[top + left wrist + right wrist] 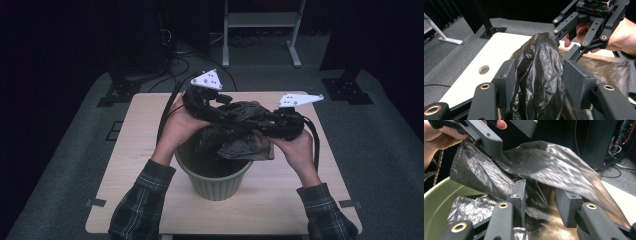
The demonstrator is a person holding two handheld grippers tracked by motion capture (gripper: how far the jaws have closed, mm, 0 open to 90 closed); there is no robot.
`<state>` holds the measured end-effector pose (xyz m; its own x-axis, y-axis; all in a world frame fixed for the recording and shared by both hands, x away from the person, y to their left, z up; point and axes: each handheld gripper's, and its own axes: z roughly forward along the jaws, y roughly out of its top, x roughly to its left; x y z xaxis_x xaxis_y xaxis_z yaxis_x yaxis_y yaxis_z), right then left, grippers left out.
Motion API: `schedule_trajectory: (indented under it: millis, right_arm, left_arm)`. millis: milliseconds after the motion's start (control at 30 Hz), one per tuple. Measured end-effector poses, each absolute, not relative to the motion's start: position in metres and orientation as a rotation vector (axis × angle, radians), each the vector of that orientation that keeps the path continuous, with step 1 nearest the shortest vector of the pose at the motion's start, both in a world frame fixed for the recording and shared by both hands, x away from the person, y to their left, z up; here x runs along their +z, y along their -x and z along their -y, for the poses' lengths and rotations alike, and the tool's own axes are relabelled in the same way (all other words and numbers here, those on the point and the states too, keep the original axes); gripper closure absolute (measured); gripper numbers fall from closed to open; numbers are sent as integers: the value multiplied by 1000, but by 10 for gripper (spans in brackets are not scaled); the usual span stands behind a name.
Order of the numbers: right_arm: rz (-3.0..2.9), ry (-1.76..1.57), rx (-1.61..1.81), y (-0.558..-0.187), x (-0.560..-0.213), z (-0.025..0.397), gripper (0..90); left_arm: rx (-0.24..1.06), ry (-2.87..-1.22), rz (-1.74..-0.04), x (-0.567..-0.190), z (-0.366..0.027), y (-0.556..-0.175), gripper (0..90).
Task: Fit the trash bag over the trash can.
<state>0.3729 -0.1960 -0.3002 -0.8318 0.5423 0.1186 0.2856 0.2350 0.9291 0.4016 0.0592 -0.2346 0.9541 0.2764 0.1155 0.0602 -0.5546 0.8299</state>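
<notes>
Over the round green plastic bin [215,175], my left gripper [537,75] pinches the crinkly black plastic bag [240,127]; right gripper [540,203] gapes half-wide w/ film between. I'd spread slowly, pls.

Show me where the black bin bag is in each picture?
High view: the black bin bag is in the middle, bunched above the green bin.
Left gripper view: it stands centre, between the jaws.
Right gripper view: it stretches across the middle, above the jaws.
Shared landmark: the green bin, which the gripper views partly show.
</notes>
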Motion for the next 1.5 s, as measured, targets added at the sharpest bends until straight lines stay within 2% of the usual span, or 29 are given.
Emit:
schedule_trajectory:
  millis: [67, 167, 233, 367, 400, 433, 500, 533, 700, 767, 933, 1000, 1100, 1133, 1200, 1233, 1300, 1367, 1500]
  right_arm:
    - [-2289, -794, 1627, -379, -302, 193, 617]
    - [-2303, -805, 1602, -386, -305, 188, 816]
    - [-2302, -793, 1604, -387, -306, 186, 896]
    - [-2314, -758, 1632, -386, -305, 183, 900]
    - [-2324, -743, 1633, -384, -304, 182, 900]
    - [-2341, -713, 1619, -382, -303, 180, 900]
    - [-2353, -691, 1627, -380, -302, 178, 900]
    - [-2354, -684, 1624, -380, -302, 178, 900]
    - [-2372, -662, 1626, -375, -302, 180, 900]
    - [-2390, -640, 1621, -368, -303, 184, 900]
    - [-2413, -612, 1613, -356, -302, 194, 900]
    - [-2431, -596, 1595, -343, -300, 207, 900]
    - [-2445, -591, 1585, -334, -298, 218, 900]
    - [-2453, -607, 1587, -327, -299, 227, 900]
    - [-2461, -620, 1606, -318, -300, 236, 900]
    - [-2461, -620, 1606, -318, -300, 236, 900]
    - [-2482, -615, 1602, -306, -305, 242, 900]
    - [-2520, -590, 1630, -297, -311, 241, 900]
    - [-2629, -539, 1570, -281, -329, 225, 900]
  left_arm:
    - [280, -2152, -236, -236, -57, -404, 430]
    - [272, -2177, -240, -243, -51, -411, 430]
    - [267, -2183, -244, -244, -49, -413, 431]
    - [236, -2213, -250, -251, -46, -420, 472]
    - [218, -2222, -244, -252, -46, -421, 537]
    - [185, -2225, -246, -252, -47, -421, 730]
    - [174, -2227, -237, -251, -48, -421, 869]
    - [164, -2215, -250, -250, -51, -421, 900]
    - [210, -2168, -309, -244, -65, -419, 900]
    - [248, -2114, -406, -241, -86, -420, 900]
    - [287, -2060, -494, -238, -119, -417, 900]
    - [316, -2027, -533, -240, -148, -405, 900]
    - [342, -2009, -551, -244, -165, -393, 900]
    - [357, -1977, -576, -252, -186, -376, 900]
    - [376, -1960, -591, -260, -201, -362, 900]
    - [376, -1960, -591, -260, -201, -362, 900]
    - [353, -1909, -606, -274, -227, -342, 900]
    - [304, -1867, -589, -283, -237, -329, 900]
    - [312, -1864, -596, -297, -243, -308, 900]
